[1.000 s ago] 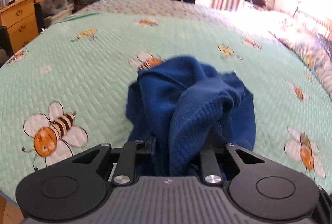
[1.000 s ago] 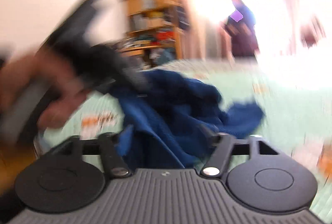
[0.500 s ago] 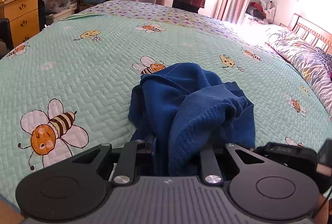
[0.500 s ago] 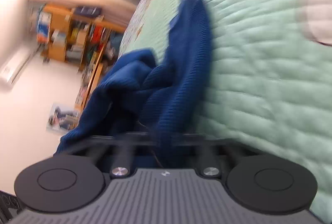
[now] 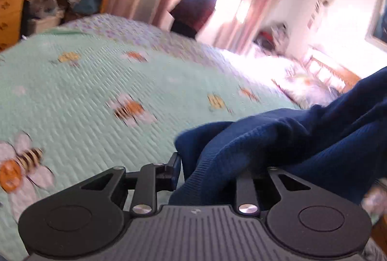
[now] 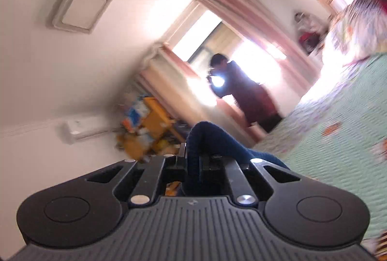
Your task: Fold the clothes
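The dark blue knitted sweater (image 5: 278,140) is lifted partly off the green bee-pattern bedspread (image 5: 96,96), hanging between the two grippers. The left gripper (image 5: 212,169) has a thick bunch of the knit between its jaws, and these jaws are opening a little. The right gripper (image 6: 192,161), raised and tilted above the bedspread, has its jaws closed tight on a narrow ribbed fold of the sweater.

The knit looks soft, rather light and stretchy — it will sag and bunch, not keep any shape. It is better, I think, to hold it at the ribbed hem or shoulder seams, well apart, so it hangs flat over the bedspread.
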